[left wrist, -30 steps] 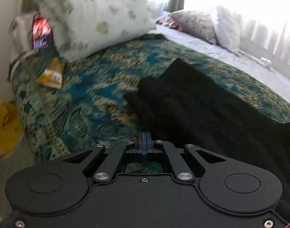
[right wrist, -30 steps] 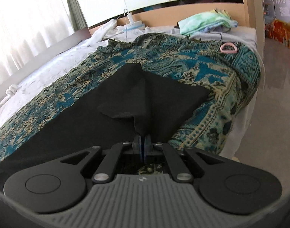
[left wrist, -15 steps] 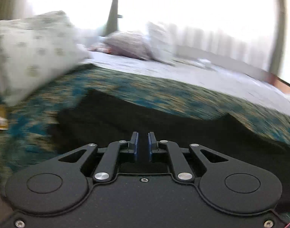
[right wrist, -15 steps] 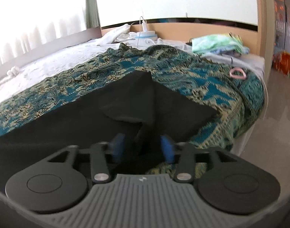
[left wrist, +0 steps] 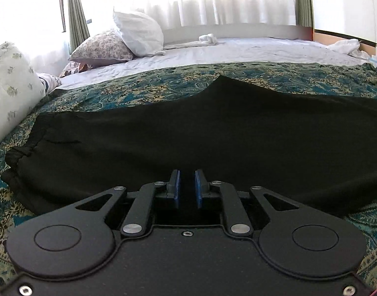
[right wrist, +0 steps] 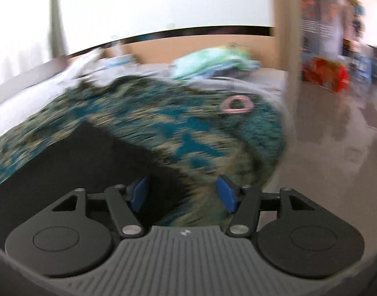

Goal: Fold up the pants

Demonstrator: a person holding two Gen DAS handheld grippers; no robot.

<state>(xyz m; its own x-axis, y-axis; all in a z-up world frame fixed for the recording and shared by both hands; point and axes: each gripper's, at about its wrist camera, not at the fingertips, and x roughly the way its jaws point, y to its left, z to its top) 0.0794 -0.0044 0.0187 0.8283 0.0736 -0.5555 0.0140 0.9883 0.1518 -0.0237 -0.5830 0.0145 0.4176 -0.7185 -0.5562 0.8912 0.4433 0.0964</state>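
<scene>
both tools agape over pants (left wrist: pixel 188 133) edge

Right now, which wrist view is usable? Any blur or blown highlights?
Left wrist: sharp; black pants and left gripper clear, curtained window blown out, fisheye bends the bed. Right wrist: heavy motion blur; patterned bedspread smeared, right gripper readable, open.

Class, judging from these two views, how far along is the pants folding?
Done: the black pants lie flat on the patterned bedspread, seemingly folded lengthwise. In hand: nothing; the left hand-held gripper and right hand-held gripper are both open and empty. Left: the crosswise folds.
</scene>
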